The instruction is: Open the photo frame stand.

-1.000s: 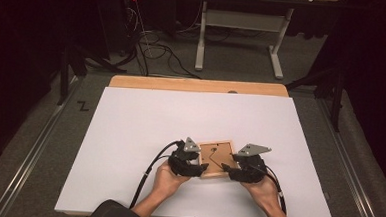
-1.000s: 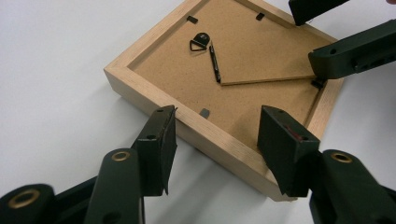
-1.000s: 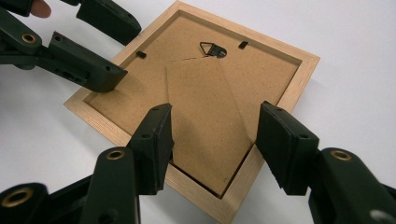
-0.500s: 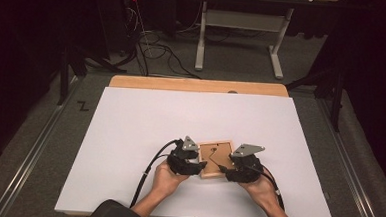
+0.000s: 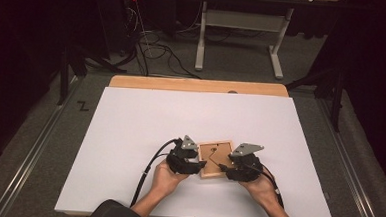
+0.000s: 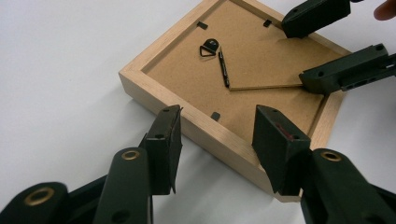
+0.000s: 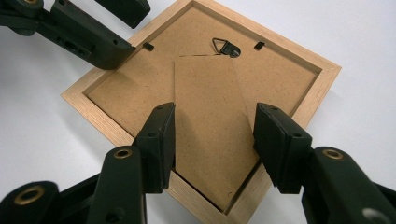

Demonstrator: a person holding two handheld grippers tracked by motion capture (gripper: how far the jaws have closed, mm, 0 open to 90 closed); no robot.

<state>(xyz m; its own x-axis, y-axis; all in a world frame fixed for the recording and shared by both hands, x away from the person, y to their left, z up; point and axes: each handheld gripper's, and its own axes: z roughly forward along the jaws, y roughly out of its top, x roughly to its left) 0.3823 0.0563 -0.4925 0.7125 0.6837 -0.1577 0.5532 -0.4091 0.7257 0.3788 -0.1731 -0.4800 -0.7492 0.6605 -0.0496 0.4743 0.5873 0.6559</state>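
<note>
Wooden picture frame (image 5: 215, 159) lay face-down near the table's (image 5: 129, 135) front edge, its fibreboard back up — likely so the easel stand (image 7: 210, 126) could be worked. Left gripper (image 6: 217, 128) straddled one frame rail, jaws apart, probably steadying it. Right gripper (image 7: 215, 140) flanked the stand — its jaws had just been closing, not yet pressing.

Pale wood frame (image 5: 215, 160), brown back; white table (image 5: 129, 135); black jaws.
</note>
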